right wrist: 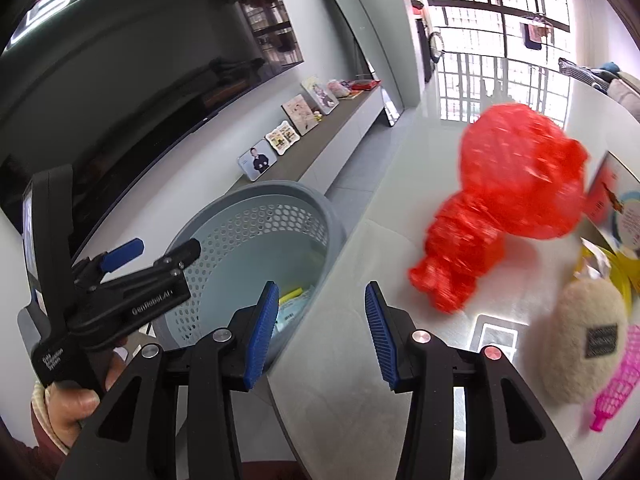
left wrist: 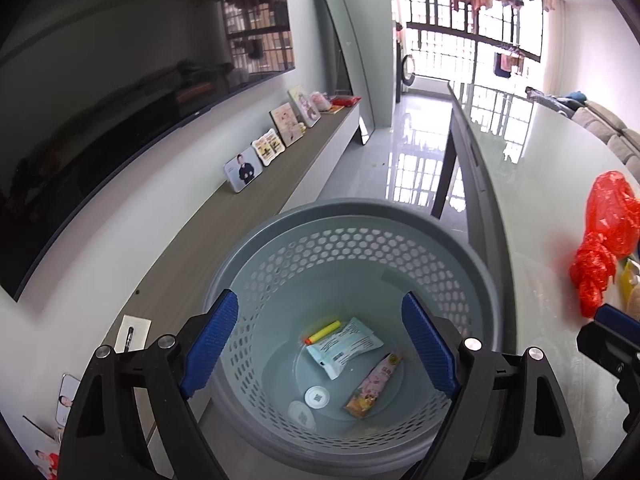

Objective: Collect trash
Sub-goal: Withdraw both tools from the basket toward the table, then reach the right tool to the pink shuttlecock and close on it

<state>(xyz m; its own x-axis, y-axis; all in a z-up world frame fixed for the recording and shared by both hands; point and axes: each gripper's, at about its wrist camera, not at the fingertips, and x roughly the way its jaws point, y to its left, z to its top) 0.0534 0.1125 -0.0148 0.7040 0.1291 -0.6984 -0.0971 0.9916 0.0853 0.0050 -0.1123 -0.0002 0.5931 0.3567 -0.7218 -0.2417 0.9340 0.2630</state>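
1. The left tongs (left wrist: 320,342) hang over the grey bin (left wrist: 280,216). The blue pads are wide apart and nothing is between them. They hold nothing.

2. Down in the bin lie bits of trash: a white and blue packet (left wrist: 345,346), a pink snack wrapper (left wrist: 374,386), a small yellow tube (left wrist: 323,331) and two round white lids (left wrist: 317,397). So some trash is already put away.

3. The right tongs (right wrist: 322,334) are part way open, less wide than the left ones. Nothing is between the pads. They hang over the near edge of the worktop (right wrist: 360,360), right where it meets the bin.

4. The bin stands on the floor, just beside the left edge of the worktop.

5. The next trash looks like the red plastic bag (right wrist: 508,196). It lies crumpled on the worktop, ahead of the right tongs and to their right, near the right edge. It looks blurry in the right view.

6. Near the bag, by the right edge, are a cream fluffy pouch (right wrist: 576,340), a pink plastic thing (right wrist: 616,380), something yellow (right wrist: 624,276) and a picture book (right wrist: 620,200). I cannot tell if those are trash.

7. I think one drop is done and the next pick-up is starting.

8. Next, the right tongs need to reach to the red bag, open wider, and pinch a thick fold. The bag is soft and light, so it may slip or puff up.

9. Then it must be carried over the bin's rim and let go.
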